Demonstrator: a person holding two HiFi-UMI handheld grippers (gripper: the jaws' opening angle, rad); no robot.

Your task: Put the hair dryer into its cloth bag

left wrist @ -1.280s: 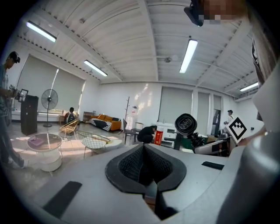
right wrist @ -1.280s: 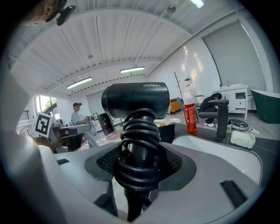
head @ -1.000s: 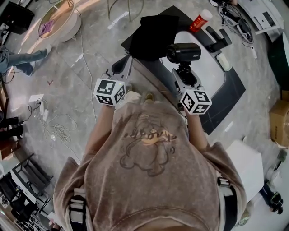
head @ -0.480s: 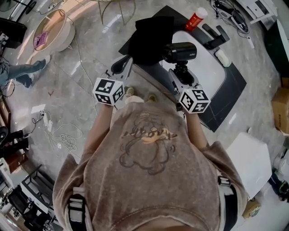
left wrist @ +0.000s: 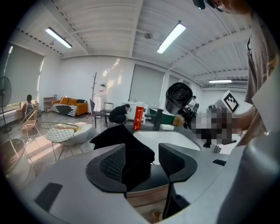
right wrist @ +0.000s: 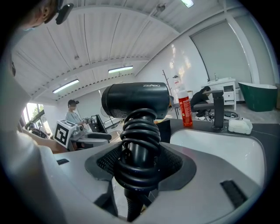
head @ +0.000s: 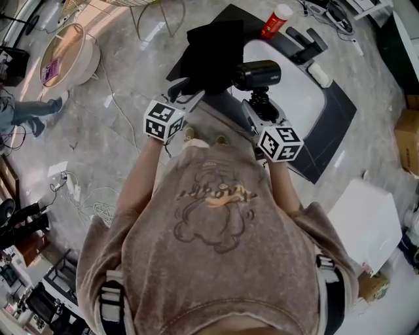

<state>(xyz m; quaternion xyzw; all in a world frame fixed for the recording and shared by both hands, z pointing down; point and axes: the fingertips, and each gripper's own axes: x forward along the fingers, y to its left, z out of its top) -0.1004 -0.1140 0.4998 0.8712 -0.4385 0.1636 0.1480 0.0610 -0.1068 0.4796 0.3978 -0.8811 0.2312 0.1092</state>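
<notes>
The black cloth bag (head: 213,49) lies in a heap on the near left part of the white tabletop (head: 298,98). My left gripper (head: 186,90) is at the bag's near edge; its jaws have just been opening and stand open. A fold of the bag (left wrist: 127,140) shows between them, and the pads do not press on it. My right gripper (head: 260,108) is shut on the black hair dryer (head: 258,74), gripping the cord-wrapped handle (right wrist: 138,148) with the barrel upright above the jaws. The hair dryer (left wrist: 178,97) is held just right of the bag.
A red can (head: 275,19), black remotes (head: 308,49) and a small white object (head: 321,73) sit at the table's far side. Cables (head: 91,203) trail over the floor on the left, near a round table (head: 62,55). A person (left wrist: 118,114) crouches in the background.
The left gripper has moved forward and down to the bag's edge and its jaws have gone from shut to open. The right gripper and the hair dryer have stayed put.
</notes>
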